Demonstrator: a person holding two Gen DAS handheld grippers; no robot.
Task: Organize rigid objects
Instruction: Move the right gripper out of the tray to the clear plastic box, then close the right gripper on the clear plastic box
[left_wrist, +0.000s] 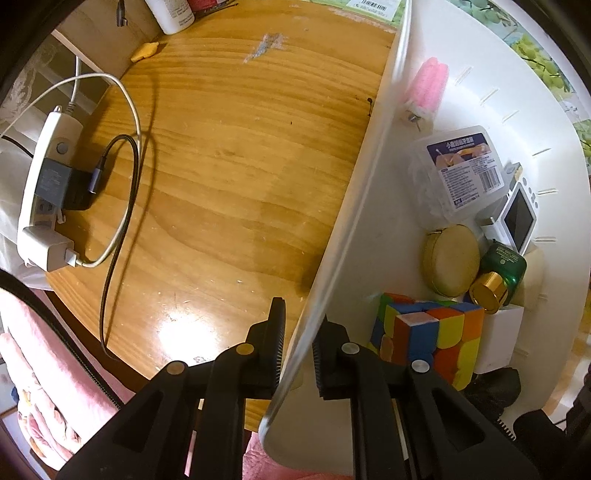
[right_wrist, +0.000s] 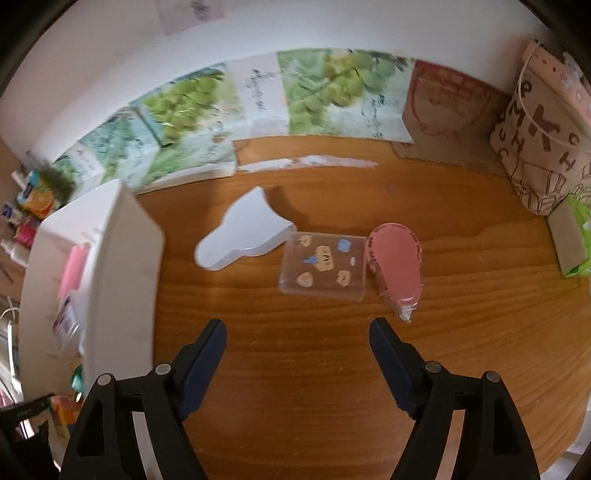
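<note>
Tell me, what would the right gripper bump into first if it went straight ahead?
Probably the clear box: it lies straight ahead of the open right gripper. Depth is hard to judge here.

Bare surface (right_wrist: 295, 369) lay open ahead of the right hand-held gripper (right_wrist: 297, 332), with the white basket wall (right_wrist: 122, 258) blocking its left and a clear box (right_wrist: 323, 267) beyond.

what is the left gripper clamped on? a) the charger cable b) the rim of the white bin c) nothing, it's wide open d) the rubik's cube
b: in the left wrist view the left gripper has one finger on each side of the white bin wall, closed on its rim, while the cube sits untouched inside the bin.
</note>
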